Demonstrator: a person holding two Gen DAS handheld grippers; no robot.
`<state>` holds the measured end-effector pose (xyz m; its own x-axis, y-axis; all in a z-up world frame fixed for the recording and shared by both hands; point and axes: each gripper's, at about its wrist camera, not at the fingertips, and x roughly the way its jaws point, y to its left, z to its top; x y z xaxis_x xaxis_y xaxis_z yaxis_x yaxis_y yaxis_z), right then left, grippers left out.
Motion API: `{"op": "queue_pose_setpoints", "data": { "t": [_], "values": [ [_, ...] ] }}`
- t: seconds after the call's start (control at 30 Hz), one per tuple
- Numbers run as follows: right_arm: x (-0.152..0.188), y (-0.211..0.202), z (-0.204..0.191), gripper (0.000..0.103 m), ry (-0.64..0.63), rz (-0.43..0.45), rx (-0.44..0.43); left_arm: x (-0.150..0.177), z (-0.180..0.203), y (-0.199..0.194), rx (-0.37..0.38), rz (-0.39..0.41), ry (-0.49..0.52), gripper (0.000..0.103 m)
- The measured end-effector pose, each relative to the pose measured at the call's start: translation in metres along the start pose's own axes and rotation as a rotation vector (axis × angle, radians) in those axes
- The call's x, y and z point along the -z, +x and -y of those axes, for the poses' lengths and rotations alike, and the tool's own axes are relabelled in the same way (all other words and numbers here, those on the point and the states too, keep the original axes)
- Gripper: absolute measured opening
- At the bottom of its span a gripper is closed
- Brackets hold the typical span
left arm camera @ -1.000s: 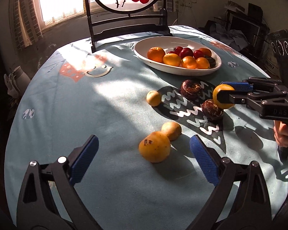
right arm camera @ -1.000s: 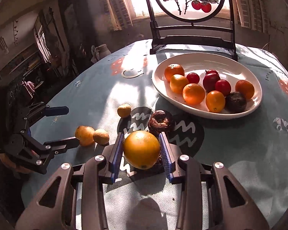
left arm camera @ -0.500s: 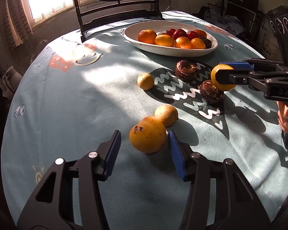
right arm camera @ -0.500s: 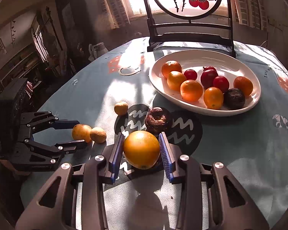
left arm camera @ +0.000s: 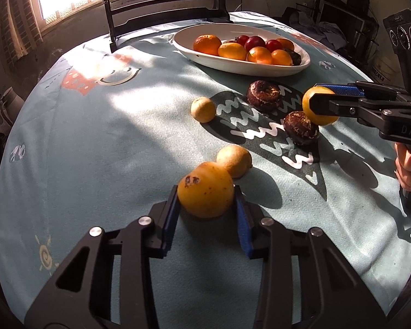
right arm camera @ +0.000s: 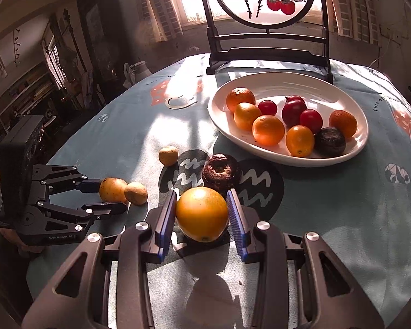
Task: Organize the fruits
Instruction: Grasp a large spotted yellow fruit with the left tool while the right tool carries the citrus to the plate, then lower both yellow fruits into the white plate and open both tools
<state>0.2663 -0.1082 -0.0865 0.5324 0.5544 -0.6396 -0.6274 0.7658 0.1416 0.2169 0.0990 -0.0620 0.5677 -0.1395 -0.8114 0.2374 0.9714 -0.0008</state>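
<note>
Left tool (left arm camera: pixel 207 205), jaws just closing onto the blemished round orange fruit (left arm camera: pixel 205 190) on the table (left arm camera: pixel 96 142), may nudge the touching smaller yellowish fruit (left arm camera: pixel 234 160) rolling as it lifts.

each wrist view looks down along its own claw, close over the table (left arm camera: pixel 96 142); both share the plate (right arm camera: pixel 287 82).

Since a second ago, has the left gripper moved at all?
Yes. In the right wrist view the left gripper has moved right, toward the white plate, and its jaws have just been closing onto the spotted orange now between them.
</note>
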Motion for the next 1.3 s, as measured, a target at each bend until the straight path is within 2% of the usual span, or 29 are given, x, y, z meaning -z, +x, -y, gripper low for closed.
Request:
{"op": "queue_pose_setpoints", "data": {
  "t": [0.2, 0.3, 0.47, 0.57, 0.7, 0.8, 0.93, 0.97, 1.0, 1.03, 1.1, 1.2, 1.3],
  "values": [
    [-0.006, -0.011, 0.012, 0.038, 0.048, 0.05, -0.018, -0.003, -0.008, -0.014, 0.005, 0.055, -0.052, 0.038],
    [-0.011, -0.02, 0.022, 0.038, 0.085, 0.101, -0.009, -0.01, -0.011, -0.024, 0.034, 0.103, -0.1, 0.038],
    [-0.022, -0.03, 0.046, 0.038, 0.149, 0.226, 0.062, -0.04, -0.003, -0.041, 0.092, 0.203, -0.144, 0.038],
    [-0.033, -0.026, 0.068, 0.038, 0.181, 0.292, 0.148, -0.074, 0.008, -0.037, 0.062, 0.234, -0.14, 0.038],
    [-0.046, -0.013, 0.101, 0.038, 0.228, 0.31, 0.224, -0.123, 0.024, -0.008, 0.076, 0.204, -0.134, 0.038],
    [-0.057, 0.0, 0.114, 0.037, 0.214, 0.307, 0.239, -0.155, 0.036, 0.026, 0.019, 0.151, -0.104, 0.038],
    [-0.065, 0.017, 0.126, 0.038, 0.215, 0.244, 0.177, -0.181, 0.045, 0.06, -0.049, 0.111, -0.098, 0.04],
    [-0.065, 0.019, 0.126, 0.039, 0.215, 0.225, 0.184, -0.183, 0.046, 0.062, -0.076, 0.114, -0.096, 0.054],
    [-0.064, 0.017, 0.124, 0.046, 0.216, 0.216, 0.196, -0.184, 0.048, 0.059, -0.103, 0.122, -0.094, 0.068],
    [-0.064, 0.014, 0.121, 0.051, 0.218, 0.225, 0.196, -0.183, 0.049, 0.052, -0.128, 0.146, -0.093, 0.088],
    [-0.066, 0.002, 0.114, 0.051, 0.207, 0.263, 0.185, -0.176, 0.053, 0.032, -0.142, 0.215, -0.079, 0.092],
    [-0.066, -0.012, 0.103, 0.051, 0.186, 0.297, 0.196, -0.16, 0.056, 0.007, -0.174, 0.252, -0.064, 0.094],
    [-0.064, -0.02, 0.089, 0.051, 0.161, 0.292, 0.182, -0.138, 0.054, -0.013, -0.187, 0.275, -0.068, 0.095]
  ]
}}
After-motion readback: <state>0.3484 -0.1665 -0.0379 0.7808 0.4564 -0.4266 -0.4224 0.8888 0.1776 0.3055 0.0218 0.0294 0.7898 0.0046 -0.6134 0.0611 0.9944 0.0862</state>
